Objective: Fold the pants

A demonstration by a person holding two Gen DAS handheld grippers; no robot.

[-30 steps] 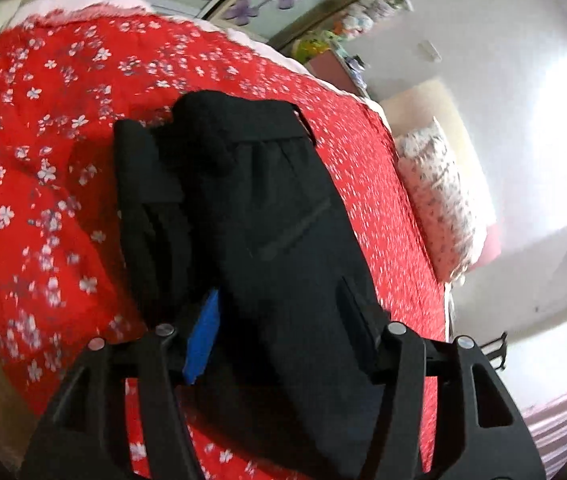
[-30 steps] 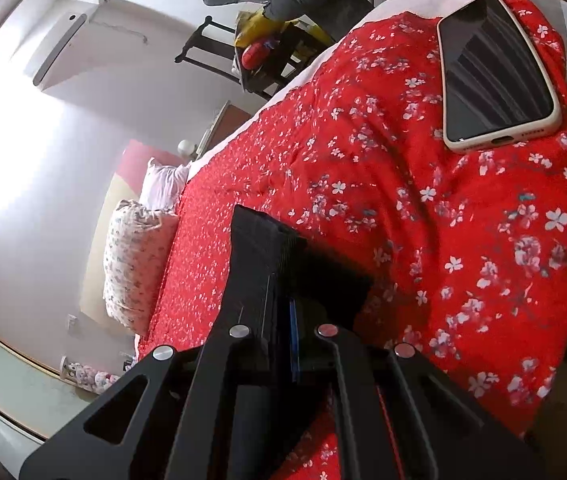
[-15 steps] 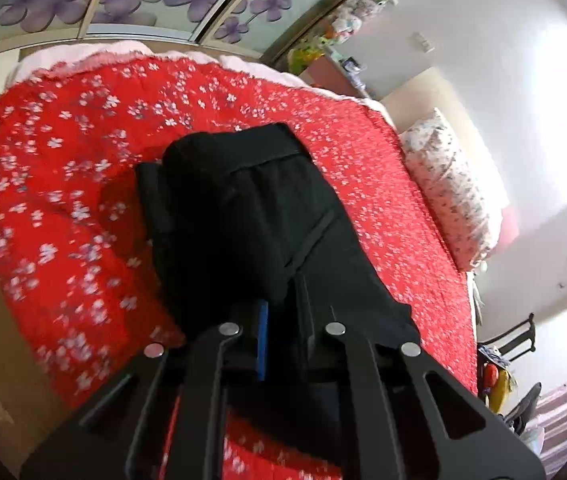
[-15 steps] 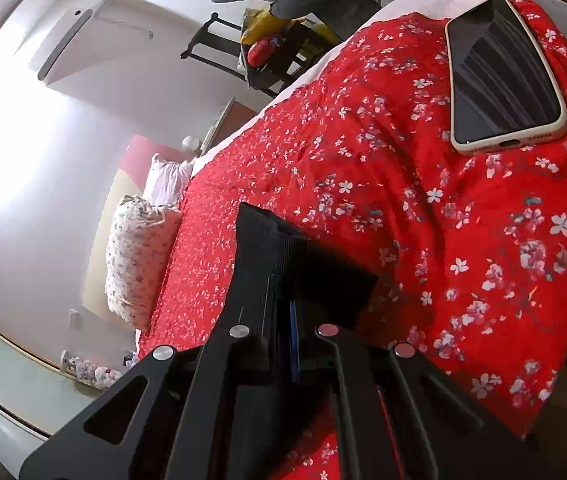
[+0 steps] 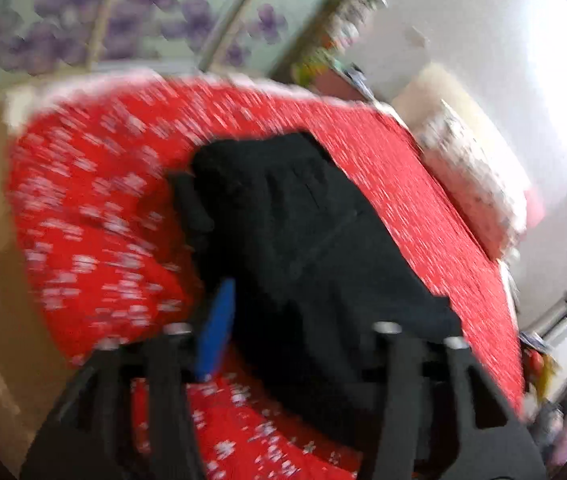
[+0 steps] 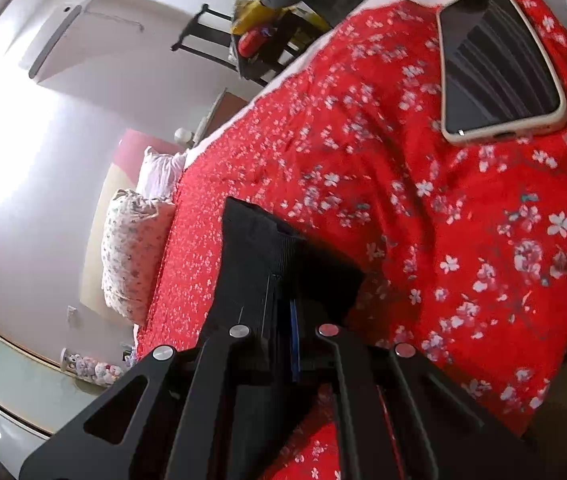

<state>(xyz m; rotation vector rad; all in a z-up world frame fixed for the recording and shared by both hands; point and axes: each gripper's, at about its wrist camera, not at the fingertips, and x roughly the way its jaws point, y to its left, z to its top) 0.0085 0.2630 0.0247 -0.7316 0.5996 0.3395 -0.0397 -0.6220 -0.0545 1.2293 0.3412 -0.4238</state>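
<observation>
The black pants (image 5: 307, 240) are being pinched by the right claw (image 6: 283, 320) on the red quilt (image 6: 423, 208) to anchor the fold, the left claw (image 5: 295, 320) being held spread

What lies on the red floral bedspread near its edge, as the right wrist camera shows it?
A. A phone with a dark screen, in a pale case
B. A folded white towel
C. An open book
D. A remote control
A: a phone with a dark screen and a pale case lies flat on the red floral bedspread, apart from the black pants.
</observation>
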